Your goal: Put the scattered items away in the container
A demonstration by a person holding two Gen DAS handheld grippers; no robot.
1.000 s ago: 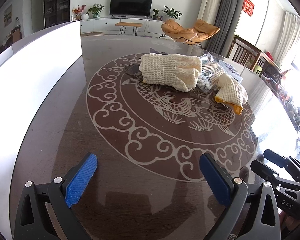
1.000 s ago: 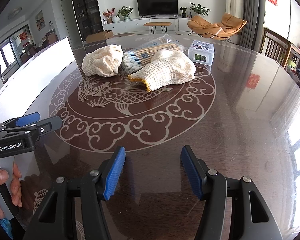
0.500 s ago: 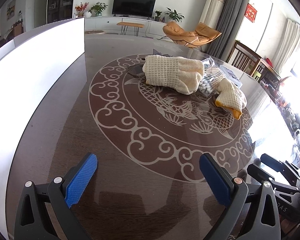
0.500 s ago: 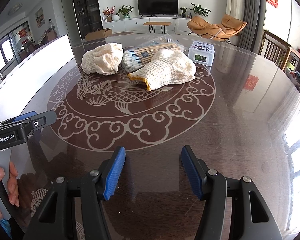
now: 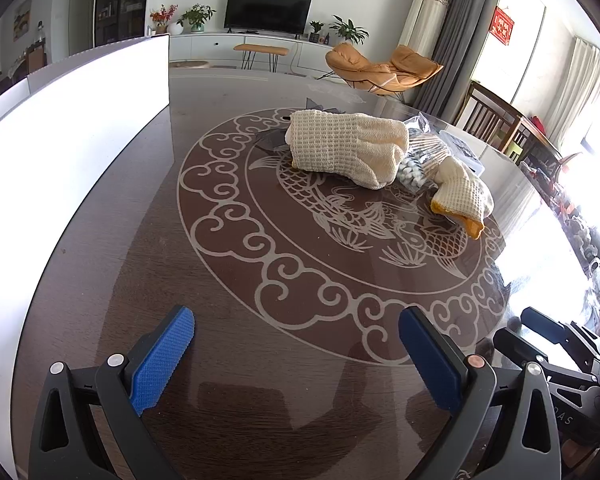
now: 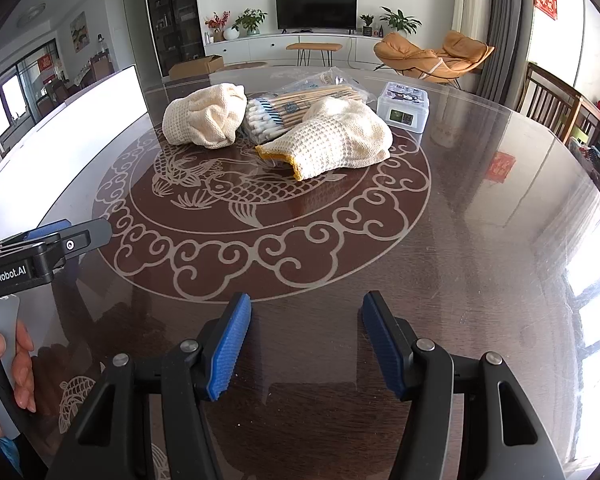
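Observation:
Two cream knit gloves lie mid-table: one bunched at the left, one with a yellow cuff at the right. A clear bag of cotton swabs lies between them. A small clear plastic box sits behind the yellow-cuffed glove. A white container stands along the table's left side. My left gripper is open and empty above the near table. My right gripper is open and empty, near the front edge.
The round dark table has a glossy top with a fish and cloud pattern. The left gripper's body and the hand holding it show at the left of the right wrist view. Wooden chairs stand at the right.
The left gripper has drifted slightly forward and turned right, so the gloves sit a little nearer the middle. The right gripper has barely moved. Both stay open.

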